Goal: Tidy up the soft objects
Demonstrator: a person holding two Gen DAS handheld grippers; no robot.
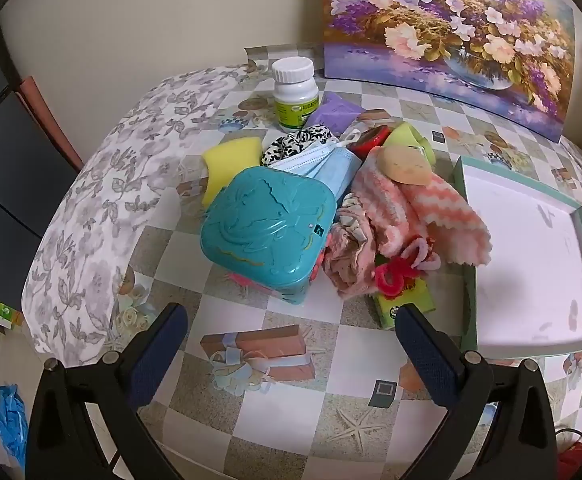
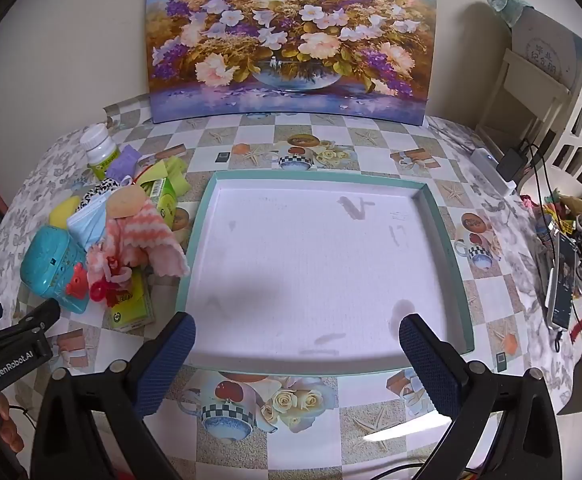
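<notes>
- Teal plastic first: the embossed, rounded box (image 1: pixel 267 236) sits at the front of the pile, ahead of the left gripper (image 1: pixel 291 344), well clear of its fingertips.
- Just to the right of the teal box lies the fluffy pink-and-white striped cloth (image 1: pixel 423 208), draped with one corner over the rim of the tray (image 2: pixel 443 236).
- A crumpled pink fabric (image 1: pixel 351 256) lies between the teal box and the cloth, with a red scrunchie (image 1: pixel 391 276) and a pale fuzzy loop beside it, on top of a green carton (image 1: pixel 407 304).
- Behind the teal box: a pleated blue face mask (image 1: pixel 327 164), a black-and-white patterned scrunchie (image 1: pixel 295 142), and a yellow sponge (image 1: pixel 231 162) off to its left.
- Further back from the box stands a white pill bottle (image 1: pixel 293 92) with a ribbed cap, next to a purple packet (image 1: pixel 333 110).
- The tray, right of the teal box, is shallow and square, white inside with a pale green rim, and holds nothing but a few stains.
- The left gripper is spread wide over the checked tablecloth (image 1: pixel 331 392), blue textured pads touching nothing.
- The right gripper (image 2: pixel 297 354) hangs over the near edge of the tray, jaws also at full spread, nothing between them.
- From the right wrist view, the soft pile sits far off to the left of that gripper.
</notes>
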